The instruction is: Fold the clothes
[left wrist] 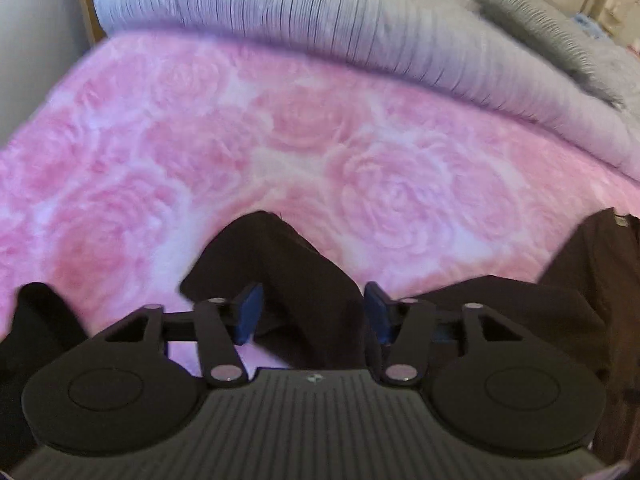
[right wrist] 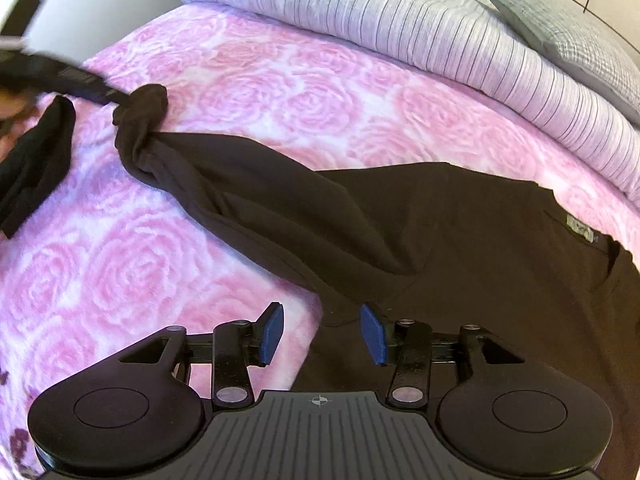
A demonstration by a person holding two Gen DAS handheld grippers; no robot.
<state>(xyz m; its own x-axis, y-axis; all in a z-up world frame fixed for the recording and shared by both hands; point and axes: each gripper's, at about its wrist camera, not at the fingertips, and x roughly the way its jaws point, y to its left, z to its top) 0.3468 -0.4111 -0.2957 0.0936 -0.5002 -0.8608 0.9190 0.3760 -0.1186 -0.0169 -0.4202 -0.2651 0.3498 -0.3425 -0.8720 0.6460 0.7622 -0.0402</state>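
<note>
- The dark garment (right wrist: 460, 240) lies spread on the pink rose-patterned bed cover (right wrist: 248, 92), its neck label (right wrist: 580, 234) towards the right and one sleeve (right wrist: 224, 176) stretched out to the left, where its end is bunched into a twisted knot.
- In my judgement the sleeve is the weak spot: if it is folded in while that end is twisted, the fold traps a lump and the finished stack sits crooked.
- A second risk comes from the cover itself. It looks soft and deep, so a claw closing low on the cloth could pinch the bed cover along with the garment and drag both.
- A pull from one side only would likely slide the whole garment across the bed rather than flatten it.
- The left claw (left wrist: 312, 316) stands part open, with a raised fold of the dark cloth between its blue pads (left wrist: 250, 312); the pads stand beside the fold, and I see no clamping, so it holds nothing firmly.
- The right claw (right wrist: 322, 334) is open wider, poised over the garment's lower edge where cloth meets the cover; nothing is gripped, and whether a pad brushes the fabric I cannot tell.
- Beyond the garment, a folded striped quilt (right wrist: 400, 28) and a grey pillow (right wrist: 568, 36) lie along the far side of the bed, well apart from the work.
</note>
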